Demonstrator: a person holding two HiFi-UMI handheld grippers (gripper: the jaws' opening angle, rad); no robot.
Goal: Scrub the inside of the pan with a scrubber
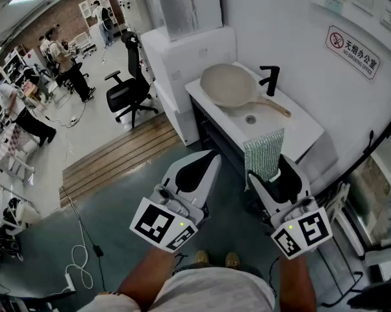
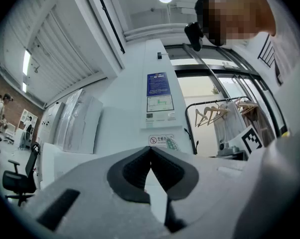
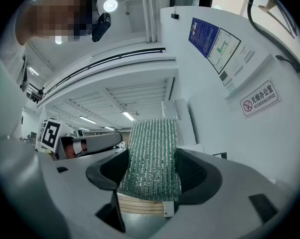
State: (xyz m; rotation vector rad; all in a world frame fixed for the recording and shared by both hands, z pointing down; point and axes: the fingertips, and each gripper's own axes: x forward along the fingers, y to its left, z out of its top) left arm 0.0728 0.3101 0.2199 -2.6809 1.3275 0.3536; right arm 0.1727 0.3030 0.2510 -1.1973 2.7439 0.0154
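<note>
Holds the scrubber point(image 3: 152, 158) upright in the right gripper point(image 3: 152, 176), pinched at its lower part between both pads, green mesh side toward the camera. Leaves most of its length free above the jaws, probably for reaching the pan floor with the free end.

Carries the left gripper point(image 2: 150, 151) with nothing in it, jaws pressed together tip to tip. Likely reserved for steadying the handle point(image 1: 274, 106) against sliding under the rubbing.

Shows, in the head view, the pan point(image 1: 229, 86) at 12 o'clock from both grippers and well apart from them. Lies on the far end of the sink point(image 1: 293, 135), opening up, handle pointing to 4 o'clock and passing near the faucet point(image 1: 269, 80). Looks pale and empty inside; too far to tell about dirt. Placed there, by judgement, for nearness of water and of the drain point(image 1: 250, 119).

No scrubbing begun yet: no contact between scrubber and pan. Needs next a reach forward to 12 o'clock, with the scrubber turned down into the pan. Risks a slip of the scrubber under hard pressing, with only the lower end clamped.
</note>
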